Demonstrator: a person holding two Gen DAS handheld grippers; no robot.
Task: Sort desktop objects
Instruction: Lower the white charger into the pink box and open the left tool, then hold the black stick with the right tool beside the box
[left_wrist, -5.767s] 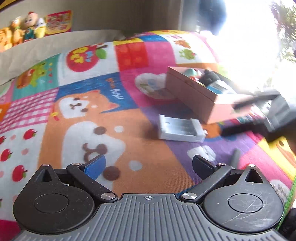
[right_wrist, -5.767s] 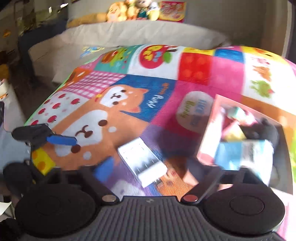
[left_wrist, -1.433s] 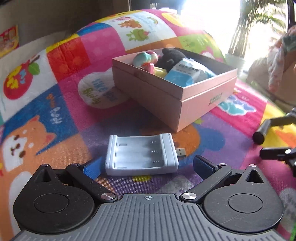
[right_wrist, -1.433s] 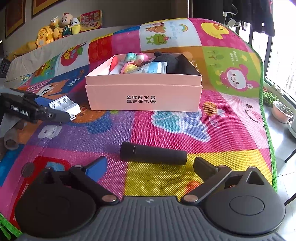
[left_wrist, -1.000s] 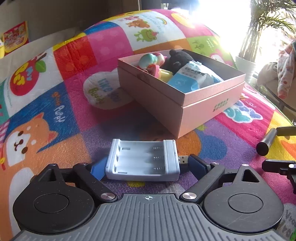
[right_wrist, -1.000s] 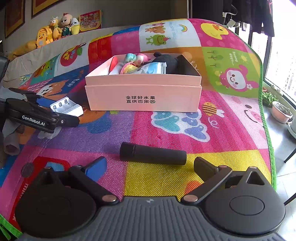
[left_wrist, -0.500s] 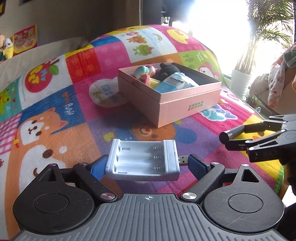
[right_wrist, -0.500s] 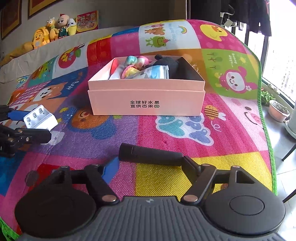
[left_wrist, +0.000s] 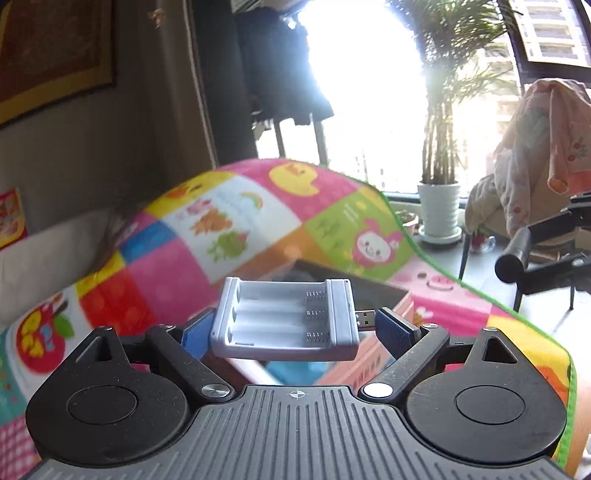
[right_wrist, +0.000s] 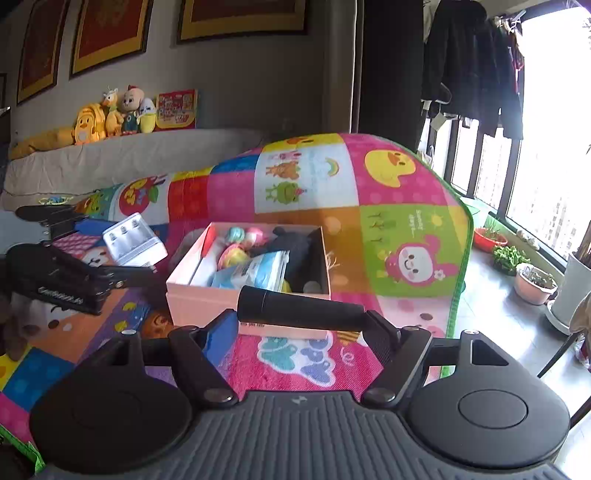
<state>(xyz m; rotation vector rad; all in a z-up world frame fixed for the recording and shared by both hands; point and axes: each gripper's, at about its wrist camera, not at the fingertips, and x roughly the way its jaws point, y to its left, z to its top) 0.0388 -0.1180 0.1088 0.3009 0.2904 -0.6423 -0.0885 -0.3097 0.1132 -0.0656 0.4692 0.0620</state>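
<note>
The left gripper (left_wrist: 291, 328) holds the white battery charger (left_wrist: 286, 319) up in the air, its jaws clamped on both ends. The right gripper (right_wrist: 301, 323) holds the black tube (right_wrist: 299, 308) sideways the same way. The pink box (right_wrist: 207, 301) full of toys sits below on the colourful mat (right_wrist: 406, 206).

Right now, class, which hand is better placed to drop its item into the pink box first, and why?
Left, probably. Its battery charger seems to hang over the pink box, while the right hand's black tube sits short of the box's near wall.
</note>
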